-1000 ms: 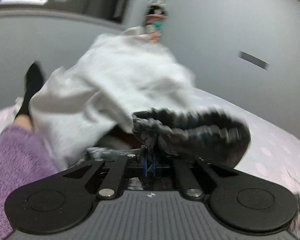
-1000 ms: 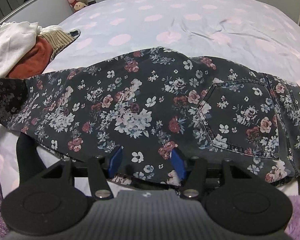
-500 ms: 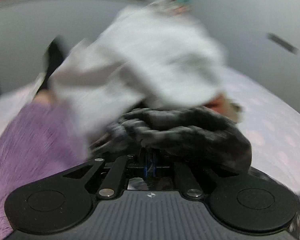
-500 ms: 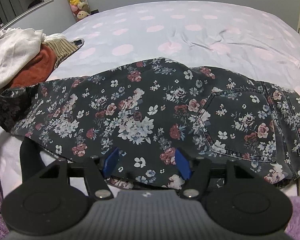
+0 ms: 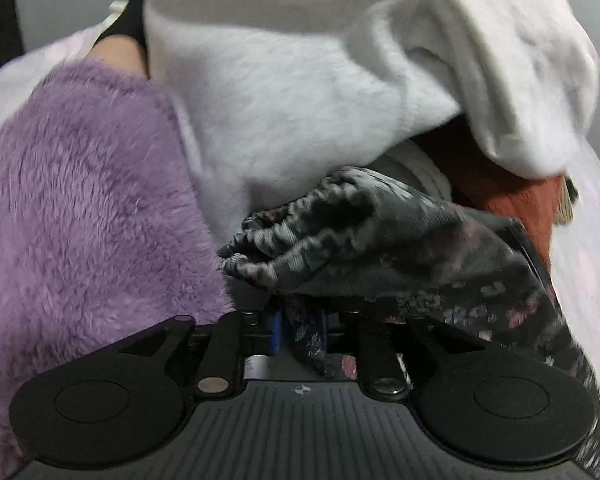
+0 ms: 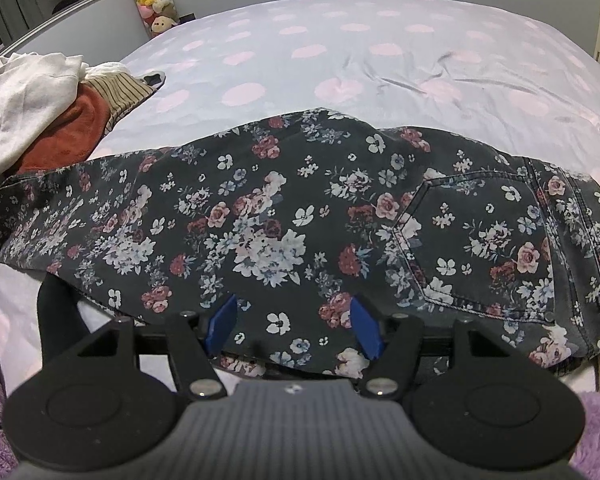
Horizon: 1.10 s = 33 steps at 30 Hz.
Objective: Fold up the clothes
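Dark floral jeans [image 6: 300, 216] lie flat across a polka-dot bedsheet [image 6: 380, 48] (back pocket showing). The right gripper [image 6: 292, 326] hovers with jaws apart over their near edge. The left gripper [image 5: 300, 330] has just been opening, a bunched leg end between its jaws.

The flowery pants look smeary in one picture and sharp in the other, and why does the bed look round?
Left wrist view: the flowery pants are smeared, their flowers streaky, though the white sweatshirt is only slightly soft. Right wrist view: every flower is crisp on the pants. The fisheye lens bends the spotted bed into a dome there. Light is even, with no glare.
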### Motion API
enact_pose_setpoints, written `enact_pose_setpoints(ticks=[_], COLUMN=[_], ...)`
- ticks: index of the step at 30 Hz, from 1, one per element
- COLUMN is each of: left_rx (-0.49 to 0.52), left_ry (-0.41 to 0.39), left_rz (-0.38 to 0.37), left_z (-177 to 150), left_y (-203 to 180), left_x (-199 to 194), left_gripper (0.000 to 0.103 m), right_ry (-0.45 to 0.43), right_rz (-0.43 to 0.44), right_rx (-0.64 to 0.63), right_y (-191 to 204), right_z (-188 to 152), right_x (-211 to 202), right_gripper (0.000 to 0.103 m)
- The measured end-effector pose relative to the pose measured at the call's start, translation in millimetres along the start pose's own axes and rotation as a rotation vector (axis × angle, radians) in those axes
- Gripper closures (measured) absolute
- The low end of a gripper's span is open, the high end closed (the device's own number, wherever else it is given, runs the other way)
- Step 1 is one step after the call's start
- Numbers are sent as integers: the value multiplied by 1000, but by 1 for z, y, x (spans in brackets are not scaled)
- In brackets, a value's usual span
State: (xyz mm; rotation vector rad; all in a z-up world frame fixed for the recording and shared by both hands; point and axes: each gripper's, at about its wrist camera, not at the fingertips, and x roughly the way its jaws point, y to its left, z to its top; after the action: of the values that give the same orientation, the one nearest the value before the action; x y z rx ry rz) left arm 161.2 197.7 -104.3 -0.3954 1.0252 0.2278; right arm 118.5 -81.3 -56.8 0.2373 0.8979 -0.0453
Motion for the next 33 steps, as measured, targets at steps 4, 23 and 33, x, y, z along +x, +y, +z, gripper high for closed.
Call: enact_pose_setpoints(ticks=[4,23,33], left_rx=[212,1248,1325], left_ry=[-81,-268,-242], left_rz=[51,248,263], left_z=[-6,-36,-33], left_y=[-14,-93,-103], left_x=[-23,-11,19], left_gripper=[58,51,57], right_ry=[0,8,20], right_rz=[4,10,7], right_rx=[1,2,4], right_y=[0,0,-1], right_z=[0,0,1], right_x=[0,1,5], right_gripper=[37,37,37])
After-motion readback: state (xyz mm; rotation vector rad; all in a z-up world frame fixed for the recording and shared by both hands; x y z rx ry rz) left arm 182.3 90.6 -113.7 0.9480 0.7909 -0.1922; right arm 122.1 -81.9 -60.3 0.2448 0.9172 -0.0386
